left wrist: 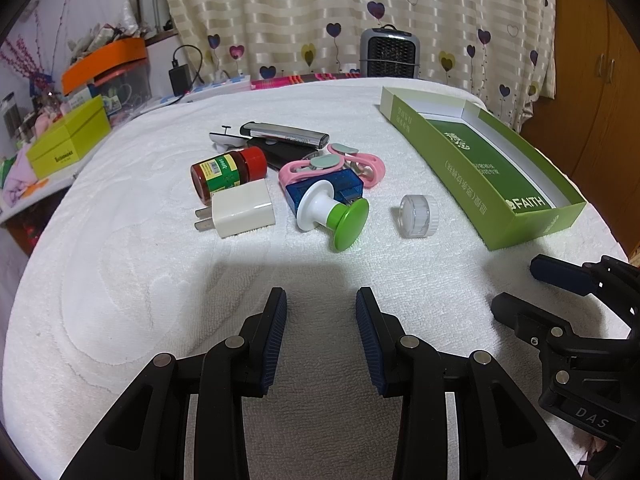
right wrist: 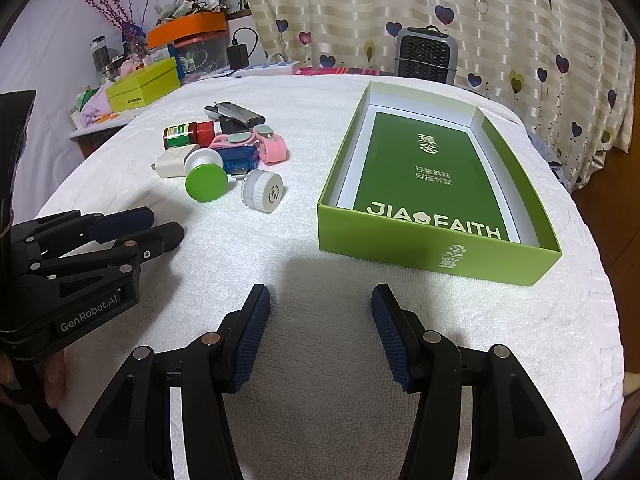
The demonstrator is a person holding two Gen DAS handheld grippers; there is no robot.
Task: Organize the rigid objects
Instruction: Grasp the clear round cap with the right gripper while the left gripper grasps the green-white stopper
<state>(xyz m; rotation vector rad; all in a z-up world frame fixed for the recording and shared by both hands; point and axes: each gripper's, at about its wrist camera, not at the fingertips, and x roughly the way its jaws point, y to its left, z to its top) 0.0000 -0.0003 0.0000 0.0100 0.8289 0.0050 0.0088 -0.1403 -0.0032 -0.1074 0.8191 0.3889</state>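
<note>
- Left gripper (left wrist: 321, 294): fingers spread, nothing between them, low over the white towel (left wrist: 120, 280).
- Right gripper (right wrist: 321, 292): fingers spread, holding nothing, near the green box (right wrist: 440, 258).
- Green box: open tray on the towel's right side.
- Pile: red-capped bottle (left wrist: 226, 172), white charger (left wrist: 242, 208), green-knobbed stamp (left wrist: 334, 212); the blue item and black item underneath are mostly hidden.
- Clear round jar (left wrist: 418, 216): apart from the pile, between it and the box.

Beyond the far edge of the white towel (left wrist: 120, 280) I see a grey heater (left wrist: 389, 53) against the heart-print curtain (left wrist: 300, 12). Off the far left corner, a yellow-green box (left wrist: 68, 142), an orange-lidded bin (left wrist: 106, 60) and a black charger (left wrist: 180, 74).
</note>
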